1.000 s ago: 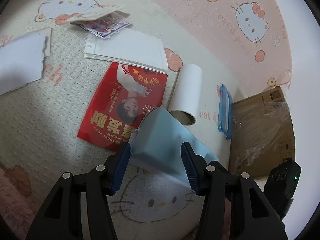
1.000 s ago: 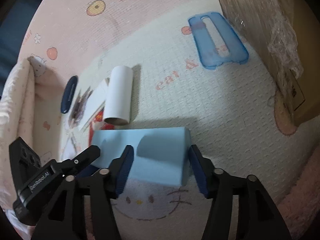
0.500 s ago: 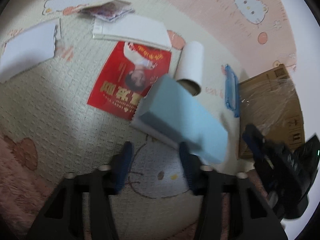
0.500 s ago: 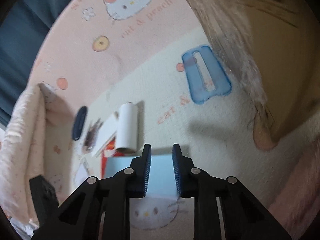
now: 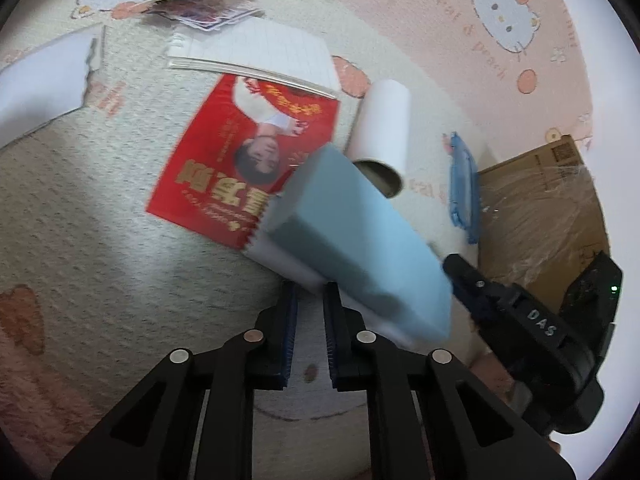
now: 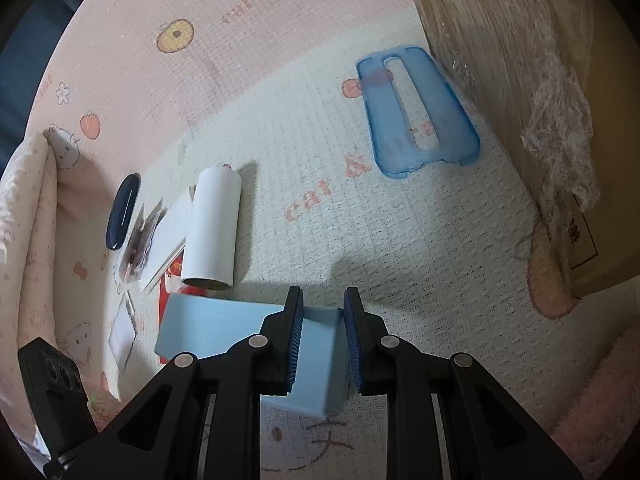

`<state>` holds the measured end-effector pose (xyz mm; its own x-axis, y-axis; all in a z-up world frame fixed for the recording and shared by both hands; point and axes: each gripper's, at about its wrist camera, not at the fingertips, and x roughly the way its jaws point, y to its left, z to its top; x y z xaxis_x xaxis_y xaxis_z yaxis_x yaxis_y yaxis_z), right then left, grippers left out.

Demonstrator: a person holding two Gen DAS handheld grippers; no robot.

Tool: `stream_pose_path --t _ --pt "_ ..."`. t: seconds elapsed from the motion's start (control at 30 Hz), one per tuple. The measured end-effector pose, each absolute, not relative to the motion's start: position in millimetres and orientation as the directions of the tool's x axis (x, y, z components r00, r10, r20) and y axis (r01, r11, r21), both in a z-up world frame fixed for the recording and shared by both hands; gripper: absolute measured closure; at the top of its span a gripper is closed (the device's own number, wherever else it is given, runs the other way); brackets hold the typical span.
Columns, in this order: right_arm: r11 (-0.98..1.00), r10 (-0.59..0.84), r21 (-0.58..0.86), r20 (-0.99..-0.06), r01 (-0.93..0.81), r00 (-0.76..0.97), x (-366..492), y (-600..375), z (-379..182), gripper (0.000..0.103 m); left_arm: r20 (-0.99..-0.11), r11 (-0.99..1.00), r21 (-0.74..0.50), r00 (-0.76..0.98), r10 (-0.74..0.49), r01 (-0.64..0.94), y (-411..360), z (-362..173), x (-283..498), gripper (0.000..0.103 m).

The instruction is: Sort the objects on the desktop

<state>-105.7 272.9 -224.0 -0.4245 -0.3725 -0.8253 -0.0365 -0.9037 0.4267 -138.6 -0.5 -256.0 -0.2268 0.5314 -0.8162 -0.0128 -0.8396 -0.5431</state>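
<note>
Cartoon cats and peaches pattern the pink-and-cream play mat (image 6: 304,148) that fills both views. A pale blue foam block (image 6: 316,364), long and smooth with squared edges, is tilted above the mat's near part, its left end over a red printed card (image 5: 244,176). The right gripper (image 6: 320,344) is clamped on the block's right end, blue ribbed pads pressed against both sides. The left gripper (image 5: 308,332) sits just below the block's near edge; its jaws are closing, nearly together, with nothing between them. A white paper tube (image 6: 212,232) lies just beyond the block, open end toward the cameras. Farther left lie a lined notepad (image 5: 256,52), some photo cards (image 5: 204,12) and a dark blue case (image 6: 122,210). A translucent blue phone case (image 6: 416,108) lies far right, beside a cardboard box (image 6: 520,92) wrapped in plastic film.
</note>
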Motion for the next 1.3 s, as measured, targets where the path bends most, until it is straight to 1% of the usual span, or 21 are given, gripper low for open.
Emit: stream_pose_path --t 0.07,0.13,0.2,0.27,0.33,0.37,0.43,0.5,0.53,0.57,0.6,0.7,0.77,0.9,0.93,0.97,1.03,1.1,1.13,1.27,1.3 --pt "-0.905 -0.374 0.423 -0.834 -0.035 -0.406 -106 273 -224 0.085 -0.799 -0.826 -0.562 -0.229 0.556 -0.044 6 -250 -138 0.098" --pt "-0.898 -0.394 0.438 -0.839 -0.036 -0.375 -106 273 -224 0.085 -0.773 -0.81 -0.575 -0.247 0.584 -0.115 15 -238 -136 0.097" --pt "-0.875 -0.452 0.484 -0.829 -0.019 -0.33 -105 273 -226 0.085 -0.708 -0.752 -0.624 -0.255 0.659 -0.21 27 -221 -132 0.097" --pt "-0.804 -0.579 0.594 -0.78 0.012 -0.236 -100 268 -233 0.085 -0.665 -0.711 -0.634 -0.254 0.702 -0.305 39 -207 -125 0.097" --pt "-0.751 -0.651 0.66 -0.742 -0.003 -0.164 -94 260 -244 0.086 -0.701 -0.749 -0.555 -0.281 0.655 -0.362 53 -201 -119 0.098" --pt "-0.752 -0.646 0.659 -0.742 -0.017 -0.176 -90 259 -247 0.086 -0.716 -0.765 -0.532 -0.29 0.635 -0.363 54 -202 -118 0.098" --pt "-0.759 -0.631 0.65 -0.748 -0.034 -0.205 -92 262 -245 0.086 -0.734 -0.79 -0.53 -0.3 0.609 -0.308 46 -203 -121 0.097" --pt "-0.786 -0.589 0.616 -0.772 -0.051 -0.238 -95 265 -240 0.086 -0.735 -0.817 -0.531 -0.359 0.575 -0.223 26 -201 -125 0.093" --pt "-0.8 -0.569 0.599 -0.779 -0.042 -0.264 -94 266 -234 0.086 -0.732 -0.831 -0.528 -0.401 0.551 -0.176 13 -198 -126 0.088" --pt "-0.815 -0.553 0.58 -0.781 -0.009 -0.291 -93 263 -226 0.086 -0.731 -0.838 -0.529 -0.431 0.529 -0.132 1 -197 -127 0.078" --pt "-0.823 -0.545 0.568 -0.781 0.014 -0.306 -91 259 -221 0.086 -0.725 -0.835 -0.546 -0.46 0.513 -0.07 -12 -199 -129 0.075" --pt "-0.836 -0.538 0.538 -0.759 0.114 -0.366 -87 245 -202 0.086 -0.755 -0.815 -0.571 -0.455 0.472 0.101 -42 -214 -139 0.074" --pt "-0.819 -0.567 0.547 -0.728 0.173 -0.386 -87 233 -192 0.086 -0.809 -0.831 -0.526 -0.406 0.425 0.18 -48 -230 -145 0.075" --pt "-0.806 -0.591 0.555 -0.729 0.206 -0.345 -88 222 -197 0.086 -0.826 -0.879 -0.465 -0.409 0.387 0.107 -28 -230 -148 0.077" --pt "-0.806 -0.591 0.552 -0.734 0.214 -0.334 -87 218 -200 0.086 -0.827 -0.884 -0.457 -0.411 0.383 0.096 -27 -228 -146 0.079" --pt "-0.805 -0.594 0.55 -0.738 0.223 -0.32 -86 215 -203 0.086 -0.826 -0.882 -0.463 -0.405 0.392 0.09 -24 -230 -148 0.086" --pt "-0.806 -0.591 0.544 -0.75 0.233 -0.296 -83 207 -209 0.086 -0.822 -0.864 -0.496 -0.372 0.432 0.092 -24 -234 -150 0.091" --pt "-0.832 -0.554 0.506 -0.781 0.228 -0.288 -83 203 -216 0.086 -0.812 -0.845 -0.525 -0.355 0.464 0.097 -25 -237 -152 0.092" --pt "-0.831 -0.555 0.509 -0.777 0.223 -0.297 -84 206 -217 0.086 -0.801 -0.832 -0.546 -0.352 0.485 0.095 -24 -236 -154 0.092" --pt "-0.831 -0.552 0.54 -0.774 0.13 -0.31 -95 221 -227 0.087 -0.722 -0.756 -0.653 -0.341 0.602 0.048 -15 -232 -160 0.093" --pt "-0.824 -0.558 0.558 -0.77 0.1 -0.309 -99 224 -229 0.087 -0.719 -0.758 -0.652 -0.342 0.605 0.032 -11 -228 -160 0.093"
